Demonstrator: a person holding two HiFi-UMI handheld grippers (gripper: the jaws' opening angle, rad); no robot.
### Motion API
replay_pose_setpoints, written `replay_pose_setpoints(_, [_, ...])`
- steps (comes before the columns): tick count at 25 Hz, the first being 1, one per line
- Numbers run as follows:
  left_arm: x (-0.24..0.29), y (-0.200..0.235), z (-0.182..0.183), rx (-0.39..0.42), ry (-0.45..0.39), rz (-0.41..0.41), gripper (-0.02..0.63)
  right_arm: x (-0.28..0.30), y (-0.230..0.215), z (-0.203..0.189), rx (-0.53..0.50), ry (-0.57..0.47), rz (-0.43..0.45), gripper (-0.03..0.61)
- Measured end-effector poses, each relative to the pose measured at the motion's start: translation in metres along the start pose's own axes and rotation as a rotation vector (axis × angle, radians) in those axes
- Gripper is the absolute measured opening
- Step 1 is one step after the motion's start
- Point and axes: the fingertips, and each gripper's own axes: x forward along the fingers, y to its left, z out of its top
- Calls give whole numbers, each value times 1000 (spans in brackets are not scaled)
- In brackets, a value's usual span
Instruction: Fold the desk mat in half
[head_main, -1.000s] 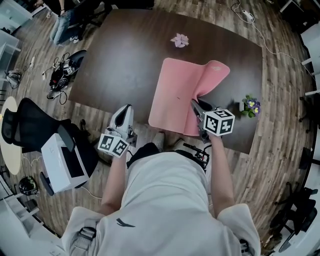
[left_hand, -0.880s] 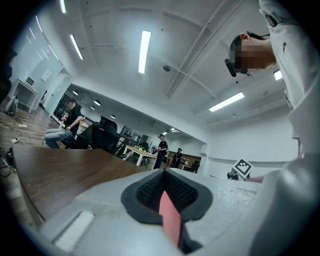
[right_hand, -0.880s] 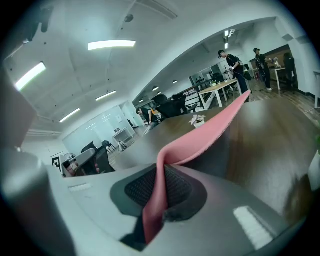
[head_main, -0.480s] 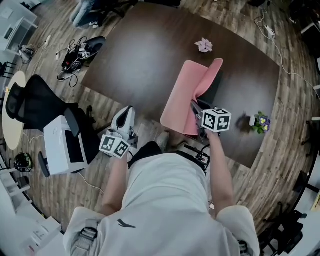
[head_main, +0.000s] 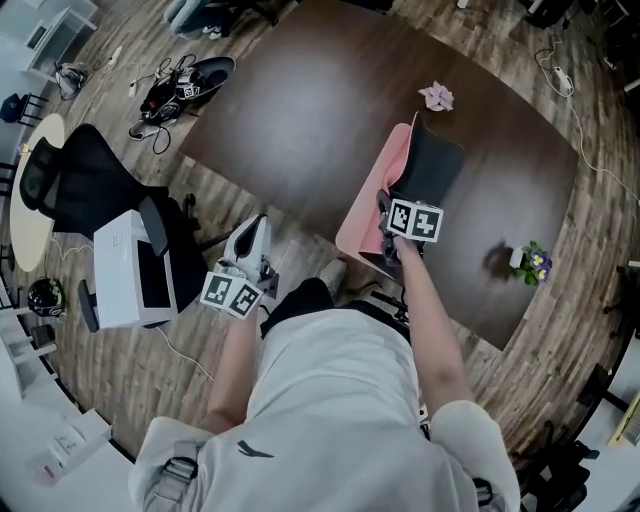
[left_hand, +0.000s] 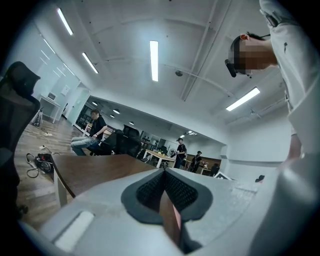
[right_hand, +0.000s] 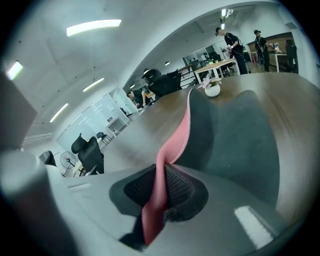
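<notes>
The desk mat, pink (head_main: 368, 205) on top and black underneath (head_main: 432, 168), lies on the dark brown table (head_main: 300, 110). Its right half is lifted and stands up with the black side facing right. My right gripper (head_main: 386, 207) is shut on the mat's near edge. In the right gripper view the pink edge (right_hand: 175, 142) runs down between the pads of the right gripper (right_hand: 161, 186), and the black underside (right_hand: 235, 135) spreads to the right. My left gripper (head_main: 246, 248) hangs off the table's near edge, away from the mat. In its own view the left gripper (left_hand: 164, 192) is shut with nothing in it.
A small pink flower ornament (head_main: 437, 97) sits beyond the mat's far end. A little pot of purple flowers (head_main: 533, 262) stands at the table's right. On the floor to the left are a black office chair (head_main: 80, 190), a white box (head_main: 125, 283) and cables (head_main: 170, 85).
My right gripper has carried the mat's right edge up and leftward, so the flap now stands upright with its black underside showing. The left gripper has stayed where it was.
</notes>
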Motion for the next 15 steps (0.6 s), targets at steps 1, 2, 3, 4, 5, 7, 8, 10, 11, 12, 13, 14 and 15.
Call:
replay_pose_setpoints(1, [-2, 1, -1, -2, 0, 5, 3, 3, 0, -2, 1, 5, 2, 51])
replay_pose_setpoints(2, [-3, 1, -2, -3, -1, 8, 3, 5, 0, -2, 5, -2, 6, 69])
replay_pose_setpoints(3, [-4, 2, -2, -4, -1, 10, 3, 5, 0, -1, 8, -16, 9, 96])
replay_pose_setpoints(4, [-5, 2, -3, -4, 0, 11, 3, 5, 0, 1, 8, -31, 10, 121])
replay_pose_setpoints(5, [-6, 3, -3, -5, 0, 11, 3, 4, 1, 3, 4, -42, 11, 134])
replay_pose_setpoints(7, [-6, 4, -4, -7, 0, 11, 3, 3, 6, 5, -6, -56, 37, 144])
replay_pose_setpoints(8, [-5, 4, -4, -8, 0, 9, 3, 3, 12, 6, -6, -62, 71, 141])
replay_pose_setpoints(10, [-3, 2, -5, -10, 1, 2, 3, 0, 27, 6, -6, -75, 159, 143])
replay_pose_setpoints(11, [-1, 1, -6, -11, 1, -3, 3, -2, 33, 5, -13, -80, 187, 143])
replay_pose_setpoints(12, [1, -1, -6, -11, 0, -9, 3, -4, 35, 4, -24, -85, 193, 124])
replay_pose_setpoints(13, [3, -2, -6, -11, 0, -16, 3, -6, 34, 3, -33, -94, 185, 89])
replay_pose_setpoints(14, [5, -4, -7, -11, 1, -22, 3, -10, 33, 4, -35, -106, 177, 86])
replay_pose_setpoints(15, [8, -5, -7, -10, 2, -29, 3, -14, 33, 6, -29, -121, 176, 86])
